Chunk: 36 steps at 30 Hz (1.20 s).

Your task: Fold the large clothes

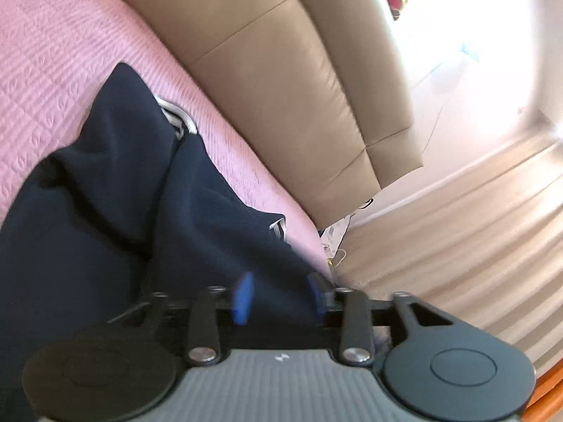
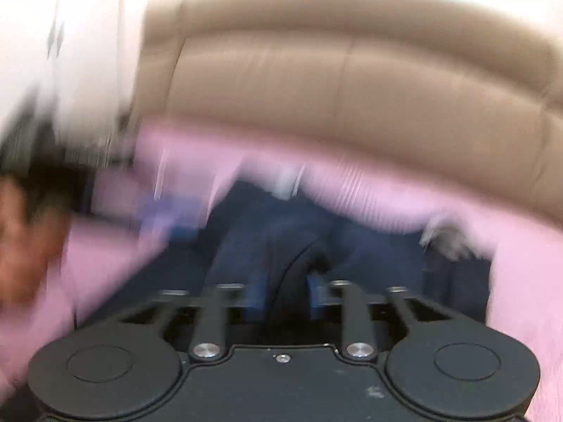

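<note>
Navy garment [image 1: 105, 183] lies on pink cover [image 1: 52, 52] before beige sofa [image 1: 274, 70].

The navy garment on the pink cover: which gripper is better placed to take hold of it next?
Probably the left gripper: its view is sharp, its jaws stand open over the navy garment, near an edge. The right gripper is open too, but its view is blurred.

Navy garment [image 1: 116, 183] lies rumpled on pink-covered sofa seat [image 1: 52, 70].

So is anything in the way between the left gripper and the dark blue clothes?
Nothing visible. The left gripper sits right over the navy garment on the pink cover, jaws apart, only cloth ahead.
</note>
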Available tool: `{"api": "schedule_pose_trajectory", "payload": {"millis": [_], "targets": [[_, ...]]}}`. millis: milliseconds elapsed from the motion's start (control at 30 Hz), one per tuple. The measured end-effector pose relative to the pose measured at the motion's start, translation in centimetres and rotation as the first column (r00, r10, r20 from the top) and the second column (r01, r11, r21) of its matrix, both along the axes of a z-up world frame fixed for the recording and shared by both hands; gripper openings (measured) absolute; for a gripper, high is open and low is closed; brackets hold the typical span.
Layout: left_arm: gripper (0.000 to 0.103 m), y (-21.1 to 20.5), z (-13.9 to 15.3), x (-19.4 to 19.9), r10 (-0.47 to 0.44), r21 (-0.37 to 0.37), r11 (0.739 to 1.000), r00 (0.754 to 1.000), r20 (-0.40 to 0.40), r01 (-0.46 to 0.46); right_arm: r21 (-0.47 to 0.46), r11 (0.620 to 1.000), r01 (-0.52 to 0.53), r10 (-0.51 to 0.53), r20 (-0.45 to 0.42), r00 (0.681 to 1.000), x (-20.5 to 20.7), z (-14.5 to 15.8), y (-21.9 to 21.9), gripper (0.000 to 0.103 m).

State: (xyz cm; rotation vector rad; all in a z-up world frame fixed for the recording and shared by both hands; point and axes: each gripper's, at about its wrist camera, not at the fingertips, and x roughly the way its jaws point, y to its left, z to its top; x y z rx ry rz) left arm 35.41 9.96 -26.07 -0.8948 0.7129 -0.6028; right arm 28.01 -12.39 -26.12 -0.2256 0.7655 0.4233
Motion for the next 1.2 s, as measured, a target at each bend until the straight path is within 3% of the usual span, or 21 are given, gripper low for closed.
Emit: {"api": "schedule_pose_trajectory", "payload": {"millis": [33,67,133,233,267,300,333,367,400,467,500,533,600,667,800,833,900,1000,1133,1200], "targets": [[0.053,0.0,-0.1,0.1,-0.002,0.007,1.000,1.000,-0.006,0.002,-0.024,1.000,0.011,-0.013,-0.077,0.997,-0.2,-2.0,-0.2,0.075],[0.053,-0.2,-0.4,0.3,-0.013,0.016,1.000,1.000,-0.020,0.013,-0.023,0.999,0.028,-0.030,-0.096,0.995,-0.4,-2.7,-0.6,0.067],[0.053,-0.9,-1.1,1.0,-0.042,0.036,0.998,0.998,-0.053,0.044,0.104,0.989,0.107,-0.094,-0.117,0.989,-0.4,-1.6,-2.7,0.067],[0.053,-3.4,-1.6,2.3,-0.108,0.100,0.988,0.991,-0.084,0.116,0.336,0.915,0.222,-0.209,-0.075,0.975,0.2,1.5,-6.1,0.066],[0.052,-4.5,-1.5,2.7,-0.128,0.120,0.983,0.989,-0.078,0.137,0.367,0.895,0.253,-0.253,-0.049,0.966,-0.1,2.4,-7.1,0.061],[0.052,-5.5,-1.3,2.9,-0.144,0.138,0.979,0.987,-0.069,0.152,0.384,0.875,0.295,-0.309,-0.025,0.951,0.4,3.3,-7.4,0.048],[0.052,-6.4,-1.3,3.1,-0.149,0.167,0.973,0.986,-0.072,0.160,0.387,0.864,0.323,-0.344,-0.015,0.939,0.8,3.5,-7.4,0.040],[0.047,-7.4,-1.4,3.6,-0.148,0.207,0.964,0.984,-0.103,0.167,0.389,0.856,0.340,-0.364,-0.014,0.931,1.3,3.5,-7.1,0.025],[0.034,-8.1,-2.0,4.0,-0.143,0.241,0.954,0.977,-0.157,0.178,0.388,0.855,0.345,-0.365,-0.023,0.931,1.7,3.5,-6.7,0.015],[0.026,-8.5,-3.6,4.6,-0.126,0.265,0.945,0.961,-0.246,0.192,0.353,0.875,0.332,-0.330,-0.068,0.942,2.5,2.0,-5.1,0.013],[0.026,-8.3,-4.2,4.5,-0.117,0.268,0.945,0.957,-0.266,0.190,0.288,0.896,0.337,-0.322,-0.099,0.941,3.2,0.5,-4.2,0.009],[0.020,-8.1,-4.8,4.3,-0.101,0.287,0.940,0.955,-0.280,0.184,0.196,0.905,0.376,-0.356,-0.131,0.925,3.7,-1.7,-3.6,0.008],[0.015,-7.1,-5.9,3.8,-0.060,0.310,0.938,0.952,-0.300,0.157,0.115,0.887,0.448,-0.424,-0.183,0.887,4.2,-5.2,-3.9,0.000],[0.007,-5.7,-6.5,3.4,-0.040,0.282,0.950,0.948,-0.315,0.134,0.209,0.858,0.470,-0.432,-0.200,0.879,3.5,-5.4,-5.3,0.000],[0.009,-3.0,-5.2,1.3,-0.001,0.234,0.970,0.958,-0.285,0.070,0.277,0.832,0.481,-0.423,-0.242,0.873,2.9,-2.2,-6.8,0.000],[0.012,-2.4,-4.5,0.6,0.015,0.244,0.968,0.962,-0.273,0.054,0.288,0.831,0.476,-0.422,-0.233,0.876,2.1,-1.0,-7.1,0.004],[0.016,-1.2,-3.1,-0.7,0.058,0.274,0.962,0.965,-0.257,0.015,0.307,0.823,0.478,-0.429,-0.215,0.877,0.2,1.0,-8.2,0.029],[0.018,0.8,-1.0,-3.5,0.119,0.300,0.953,0.966,-0.230,-0.046,0.328,0.811,0.485,-0.438,-0.211,0.874,-2.6,3.1,-9.5,0.040],[0.023,3.0,1.6,-8.1,0.172,0.336,0.936,0.970,-0.174,-0.106,0.275,0.834,0.477,-0.435,-0.203,0.877,-7.1,4.0,-10.6,0.042],[0.025,4.0,2.9,-10.6,0.177,0.377,0.919,0.973,-0.146,-0.111,0.225,0.844,0.488,-0.451,-0.195,0.871,-9.6,3.8,-10.9,0.063]]}}
